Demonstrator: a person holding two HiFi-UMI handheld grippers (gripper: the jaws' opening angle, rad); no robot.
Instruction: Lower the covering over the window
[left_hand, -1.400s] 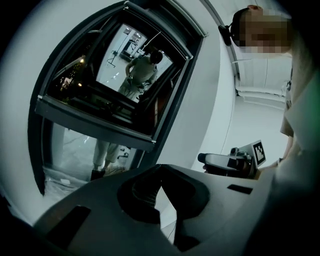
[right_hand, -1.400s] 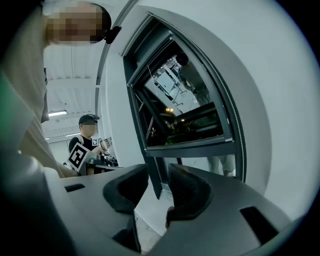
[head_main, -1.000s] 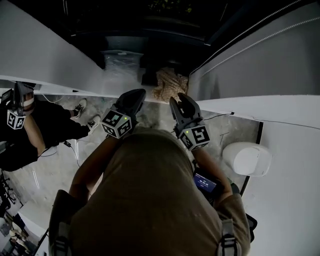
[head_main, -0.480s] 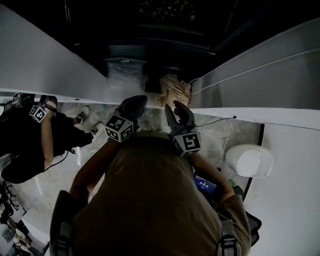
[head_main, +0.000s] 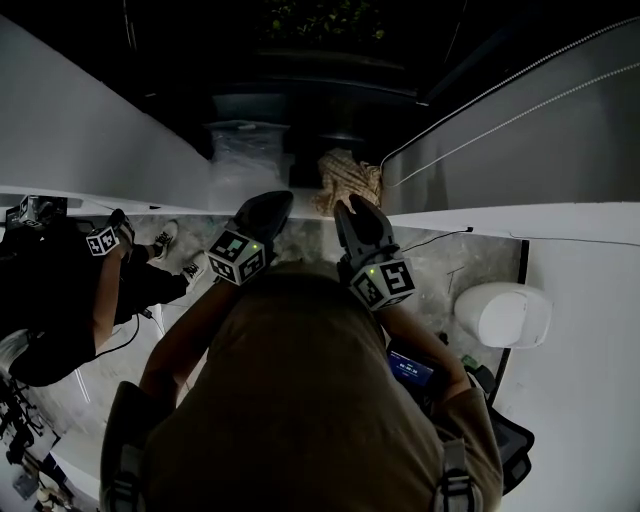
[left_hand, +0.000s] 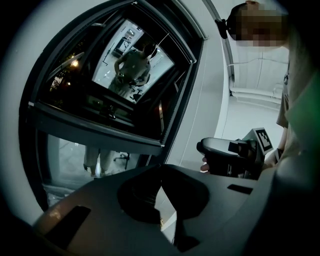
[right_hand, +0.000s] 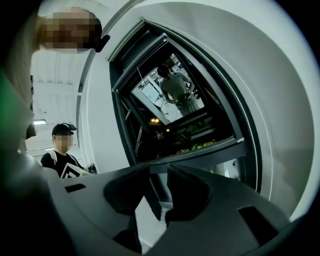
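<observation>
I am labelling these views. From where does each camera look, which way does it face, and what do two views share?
Head view: on the person's head, facing steeply down; shows the torso, left gripper and right gripper.
Left gripper view: on the left gripper, facing the dark window; own jaws together, right gripper at right.
Right gripper view: on the right gripper, facing the window; own jaws apart.
Shared: both gripper views show the window.

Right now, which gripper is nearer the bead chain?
Right. In the head view the right gripper sits just left of the bead chain, apart from it. The left gripper is farther left again.
</observation>
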